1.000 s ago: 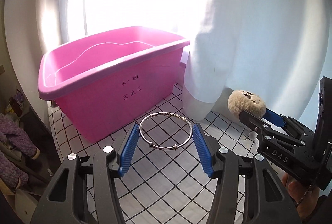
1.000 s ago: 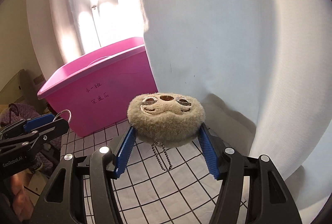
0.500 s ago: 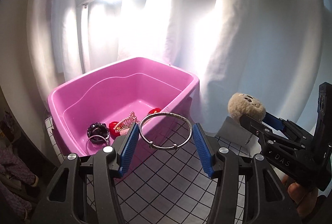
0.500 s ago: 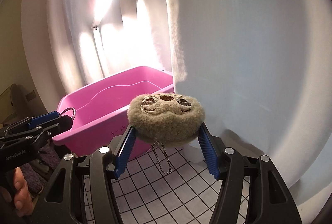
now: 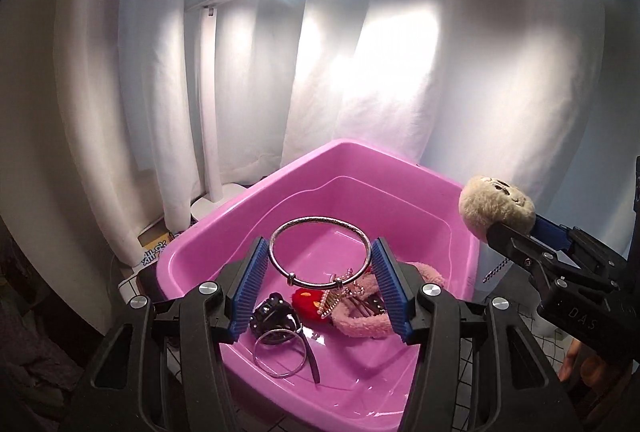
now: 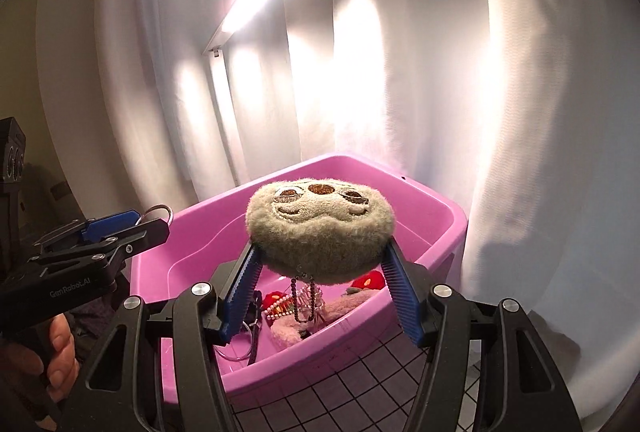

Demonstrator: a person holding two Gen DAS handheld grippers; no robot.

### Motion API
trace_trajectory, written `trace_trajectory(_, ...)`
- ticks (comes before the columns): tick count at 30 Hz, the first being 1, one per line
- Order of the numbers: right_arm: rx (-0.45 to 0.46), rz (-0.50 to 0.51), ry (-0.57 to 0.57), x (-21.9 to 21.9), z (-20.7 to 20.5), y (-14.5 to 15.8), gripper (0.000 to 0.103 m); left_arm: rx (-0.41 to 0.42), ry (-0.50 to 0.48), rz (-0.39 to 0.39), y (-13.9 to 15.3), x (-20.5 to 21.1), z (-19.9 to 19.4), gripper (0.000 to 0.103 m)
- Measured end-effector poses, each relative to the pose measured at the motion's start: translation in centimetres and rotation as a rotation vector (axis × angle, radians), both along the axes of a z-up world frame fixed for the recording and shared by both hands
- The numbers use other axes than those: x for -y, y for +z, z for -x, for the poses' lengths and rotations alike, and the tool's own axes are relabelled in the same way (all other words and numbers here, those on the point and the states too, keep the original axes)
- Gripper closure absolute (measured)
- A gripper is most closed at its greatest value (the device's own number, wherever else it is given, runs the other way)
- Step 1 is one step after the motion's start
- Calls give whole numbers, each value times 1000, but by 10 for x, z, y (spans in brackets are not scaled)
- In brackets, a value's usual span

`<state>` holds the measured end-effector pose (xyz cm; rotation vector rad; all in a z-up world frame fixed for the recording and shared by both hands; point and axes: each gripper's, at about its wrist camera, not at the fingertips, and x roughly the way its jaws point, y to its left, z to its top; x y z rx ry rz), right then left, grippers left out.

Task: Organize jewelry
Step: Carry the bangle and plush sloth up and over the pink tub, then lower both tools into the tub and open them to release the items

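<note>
**Both items held over bin**

Silver bangle point(image 5: 319, 252): rigid, light, slick; clamped across its width in left claw point(image 5: 319, 284), above pink bin point(image 5: 404, 160). Plush keychain point(image 6: 319, 228): soft, squashed between right claw point(image 6: 319, 296) pads, bead chain dangling. Release low.

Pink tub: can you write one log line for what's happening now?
left gripper: holds silver bangle over pink tub | right gripper: holds plush keychain over tub | tub: jewelry inside
</note>
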<state>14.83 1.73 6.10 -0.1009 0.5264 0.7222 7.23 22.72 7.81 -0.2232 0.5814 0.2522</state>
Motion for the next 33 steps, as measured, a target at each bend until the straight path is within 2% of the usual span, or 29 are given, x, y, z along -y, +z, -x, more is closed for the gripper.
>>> trace_trajectory(11,-74,76,-60,-50,-23,-8,44,-125,-24,35,-31,-45,-47,50)
trace_trajectory(19,-156,123,-95,-64,-47,-28,44,-248,-61,30,-51,-51,-74,50)
trace_trajectory(28,-261,217,-92,-79,-67,-44,44,-385,-118,74,-69,-53,-97,50)
trace_trajectory(33,-288,253,-79,-89,-74,-49,44,-444,-143,95,-75,-54,-105,49)
